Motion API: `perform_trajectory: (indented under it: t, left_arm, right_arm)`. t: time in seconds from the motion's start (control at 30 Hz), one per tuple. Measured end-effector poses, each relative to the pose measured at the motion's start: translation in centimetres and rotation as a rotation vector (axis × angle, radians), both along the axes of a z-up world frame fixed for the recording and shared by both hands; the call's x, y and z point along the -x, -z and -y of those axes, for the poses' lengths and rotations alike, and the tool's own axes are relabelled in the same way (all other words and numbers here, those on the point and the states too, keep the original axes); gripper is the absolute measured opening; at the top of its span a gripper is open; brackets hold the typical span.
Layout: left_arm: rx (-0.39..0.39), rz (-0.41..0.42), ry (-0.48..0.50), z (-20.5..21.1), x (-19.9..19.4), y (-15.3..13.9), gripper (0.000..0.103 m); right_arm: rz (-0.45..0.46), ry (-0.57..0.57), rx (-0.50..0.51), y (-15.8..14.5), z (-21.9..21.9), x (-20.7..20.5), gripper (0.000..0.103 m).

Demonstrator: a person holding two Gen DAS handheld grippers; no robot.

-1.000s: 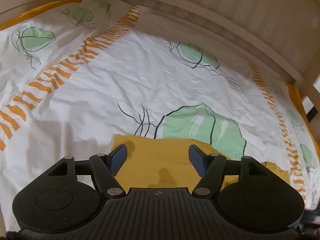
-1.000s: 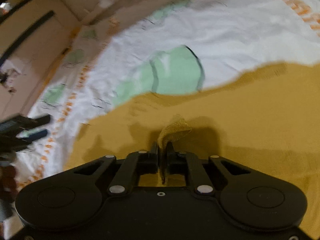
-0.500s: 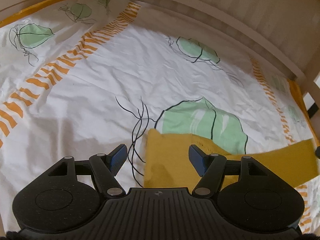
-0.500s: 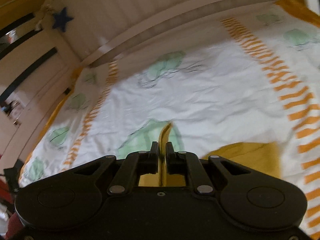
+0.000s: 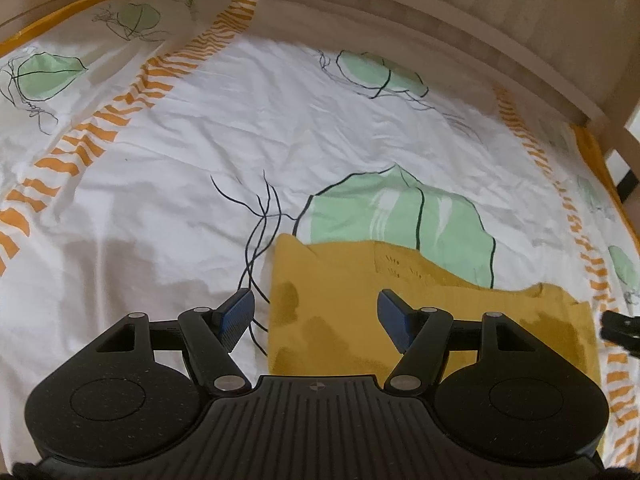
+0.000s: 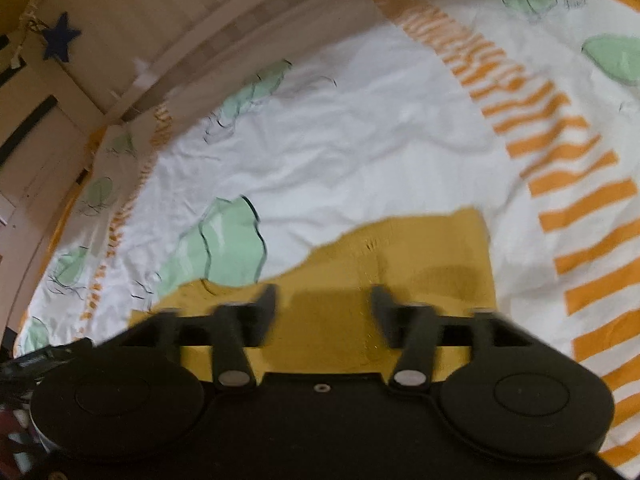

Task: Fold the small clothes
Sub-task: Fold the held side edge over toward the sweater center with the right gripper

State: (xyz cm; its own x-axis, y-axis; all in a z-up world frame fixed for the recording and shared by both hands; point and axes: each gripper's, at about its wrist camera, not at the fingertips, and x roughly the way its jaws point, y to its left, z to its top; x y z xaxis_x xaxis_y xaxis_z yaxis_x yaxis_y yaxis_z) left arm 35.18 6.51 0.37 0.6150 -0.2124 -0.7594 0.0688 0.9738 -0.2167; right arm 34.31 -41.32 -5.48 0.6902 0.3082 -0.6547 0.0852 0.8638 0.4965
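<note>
A: The biggest thing is the bed sheet [image 5: 200,168], white with green leaf shapes and bands of orange stripes. It fills both views. Behind it runs the pale wooden bed frame [image 5: 460,28].

B: Do the two views differ?

A: Yes. Only the right wrist view shows a dark blue star [image 6: 60,42] hanging at the upper left on the frame. Only the left wrist view shows the whole left edge of the mustard-yellow garment [image 5: 328,320], which is straight, and small dark stitch marks near its top. At the right border of that view a dark tip [image 5: 620,326] comes in; I cannot tell what it is.

B: How does the garment look?

A: It lies flat on the sheet, low in both views, folded to a rough rectangle. Its upper edge is uneven and covers the lower part of one green leaf. Darker patches on the cloth are shadows, I think.

B: And the grippers?

A: The left gripper [image 5: 316,312] has its blue pads well apart, above the garment's left part, gripping nothing. The right gripper [image 6: 322,312] is blurred; its jaws have just been opening and now stand apart, with the cloth under them, not pinched.
</note>
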Motion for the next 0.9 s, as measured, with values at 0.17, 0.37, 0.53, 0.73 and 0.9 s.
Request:
perform_trajectory:
  t: [0.17, 0.37, 0.53, 0.73, 0.9]
  left_arm:
    - [0.002, -0.002, -0.010, -0.2, -0.2, 0.0, 0.066]
    - [0.006, -0.006, -0.014, -0.3, -0.3, 0.1, 0.066]
    - [0.006, -0.014, -0.005, -0.2, -0.3, 0.3, 0.066]
    - [0.007, -0.016, -0.015, -0.3, -0.4, 0.3, 0.066]
    - [0.007, -0.020, -0.021, -0.5, -0.5, 0.4, 0.066]
  right_arm:
    - [-0.023, 0.020, 0.015, 2.4, -0.2, -0.9, 0.064]
    - [-0.022, 0.039, 0.035, 3.8, -0.2, -1.8, 0.064]
    - [-0.020, 0.008, 0.071, 3.8, -0.9, -1.9, 0.021]
    - [0.025, -0.058, 0.024, 0.9, -2.1, -1.1, 0.014]
    - [0.157, -0.111, -0.122, -4.7, -1.9, 1.3, 0.014]
